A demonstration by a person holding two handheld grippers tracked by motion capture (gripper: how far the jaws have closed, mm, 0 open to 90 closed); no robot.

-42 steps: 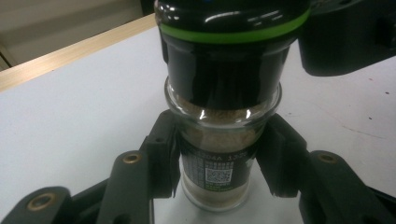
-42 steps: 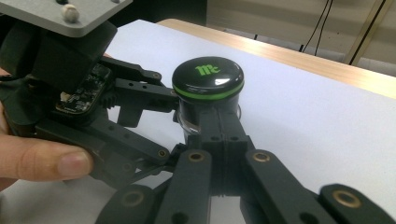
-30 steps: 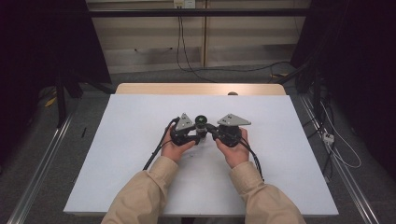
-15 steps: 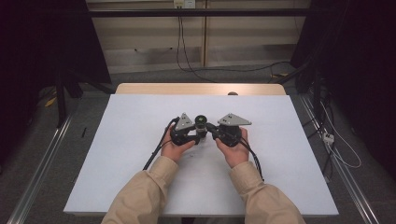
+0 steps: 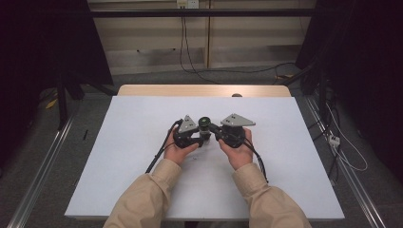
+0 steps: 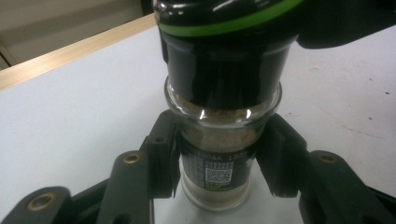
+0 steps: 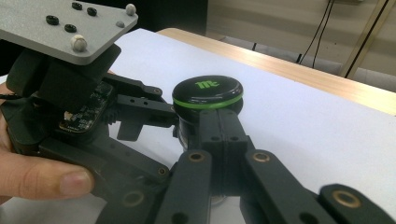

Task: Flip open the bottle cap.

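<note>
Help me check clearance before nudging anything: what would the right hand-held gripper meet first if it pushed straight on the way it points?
The right hand-held gripper, jaws together, already meets the glass spice jar with black green-ringed cap. Just beyond sits the left hand-held gripper, clamped on that jar.

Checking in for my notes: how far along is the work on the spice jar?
Done: the left tongs are clamped on the glass body of the spice jar, which stands upright on the white table. In hand: the right tongs, jaws together, press against the jar just under its black cap. Left: the cap is on the jar, so removing it, if intended, is not yet done.
</note>
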